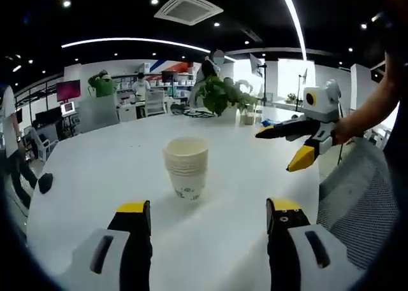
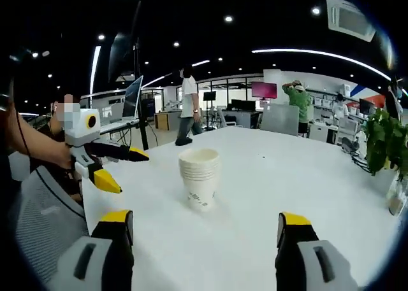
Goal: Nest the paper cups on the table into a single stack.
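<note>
Cups (image 1: 186, 170) nested, plant (image 1: 220, 95) behind, chair (image 1: 357, 195) beside.

Two low views from opposite sides; shared cup stack (image 1: 186, 172) (image 2: 200, 178) between

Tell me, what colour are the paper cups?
The paper cups are cream-white, with a small green print low on the bottom cup. The right gripper view shows it best.

You work at a white table (image 1: 95, 176) in an open office: dark ceiling with strip lights (image 1: 127, 41), a potted plant (image 1: 220, 95), desks and monitors (image 2: 262, 90) behind.
</note>
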`<state>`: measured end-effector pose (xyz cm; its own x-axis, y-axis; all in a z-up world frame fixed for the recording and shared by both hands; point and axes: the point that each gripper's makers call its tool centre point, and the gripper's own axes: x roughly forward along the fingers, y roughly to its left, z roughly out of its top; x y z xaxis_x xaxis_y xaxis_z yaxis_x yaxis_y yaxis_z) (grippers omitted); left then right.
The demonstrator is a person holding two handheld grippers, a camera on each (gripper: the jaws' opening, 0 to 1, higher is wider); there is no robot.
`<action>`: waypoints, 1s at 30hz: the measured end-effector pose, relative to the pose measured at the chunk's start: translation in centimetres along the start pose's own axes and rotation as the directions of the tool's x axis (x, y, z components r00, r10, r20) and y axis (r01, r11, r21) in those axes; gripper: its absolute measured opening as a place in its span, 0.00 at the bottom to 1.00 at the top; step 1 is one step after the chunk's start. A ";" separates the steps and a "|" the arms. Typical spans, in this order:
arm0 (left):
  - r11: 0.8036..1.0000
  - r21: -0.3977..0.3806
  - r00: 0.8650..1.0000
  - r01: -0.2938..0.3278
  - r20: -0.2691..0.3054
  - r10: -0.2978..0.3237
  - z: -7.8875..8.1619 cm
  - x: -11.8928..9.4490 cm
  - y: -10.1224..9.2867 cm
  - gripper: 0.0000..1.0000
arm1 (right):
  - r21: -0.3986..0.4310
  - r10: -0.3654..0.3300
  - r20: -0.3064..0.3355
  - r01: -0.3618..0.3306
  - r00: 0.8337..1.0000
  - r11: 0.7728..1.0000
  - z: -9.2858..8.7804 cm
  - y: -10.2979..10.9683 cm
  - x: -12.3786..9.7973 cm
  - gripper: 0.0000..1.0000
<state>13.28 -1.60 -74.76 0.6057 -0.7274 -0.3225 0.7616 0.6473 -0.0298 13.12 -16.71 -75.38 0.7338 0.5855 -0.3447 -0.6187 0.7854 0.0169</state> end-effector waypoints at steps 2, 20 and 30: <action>1.000 0.007 1.000 0.003 -0.008 -0.003 -0.3 -0.1 -0.3 0.76 | -0.007 -0.004 -0.002 0.004 1.000 1.000 -0.3 0.0 -0.2 0.98; 1.000 -0.011 0.999 -0.022 0.026 0.022 -1.0 -1.4 -1.1 0.97 | -0.009 -0.014 -0.021 0.014 1.000 1.000 -1.7 0.6 -1.0 1.00; 1.000 -0.010 0.999 -0.020 0.033 0.021 -1.0 -1.6 -1.2 0.99 | -0.009 -0.004 -0.024 0.004 1.000 1.000 -1.9 0.9 -0.9 1.00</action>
<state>11.12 -1.00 -75.18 0.6286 -0.7210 -0.2915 0.7468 0.6643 -0.0327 11.38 -16.88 -76.84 0.7291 0.5774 -0.3674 -0.6185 0.7858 0.0076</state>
